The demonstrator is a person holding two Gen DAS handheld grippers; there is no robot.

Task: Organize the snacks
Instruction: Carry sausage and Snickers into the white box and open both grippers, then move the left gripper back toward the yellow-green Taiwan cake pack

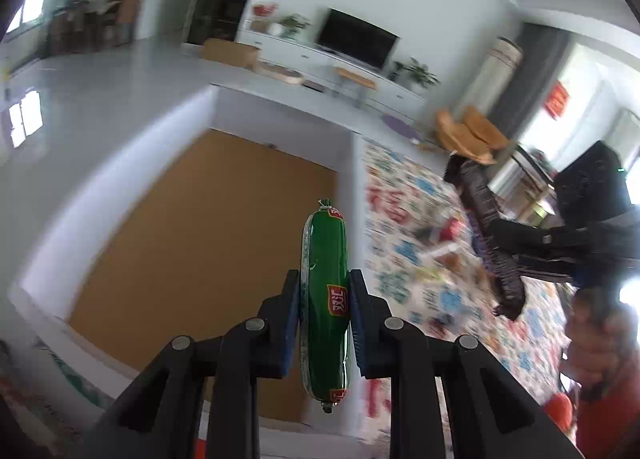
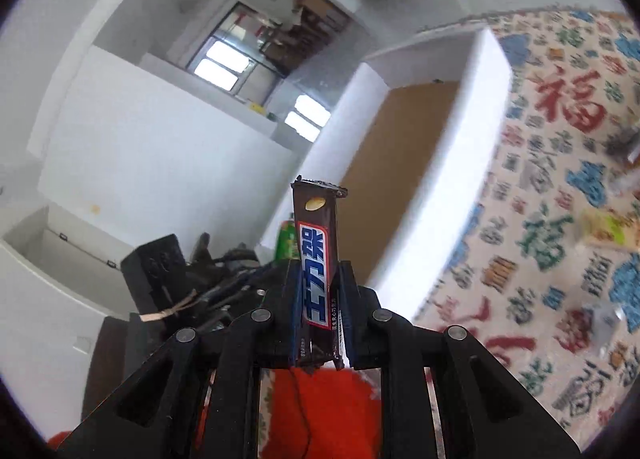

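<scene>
Two snacks are clamped: left gripper (image 1: 325, 291) pinches a green sausage (image 1: 325, 299); right gripper (image 2: 318, 279) pinches a chocolate bar (image 2: 316, 259).

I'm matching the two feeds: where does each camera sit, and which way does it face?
Left wrist: on the left gripper, looking past its green sausage down into the white box; a hand shows.
Right wrist: on the right gripper, looking past its chocolate bar toward the room; an orange sleeve shows.
Shared: the box, patterned cloth, each other's gripper.
</scene>
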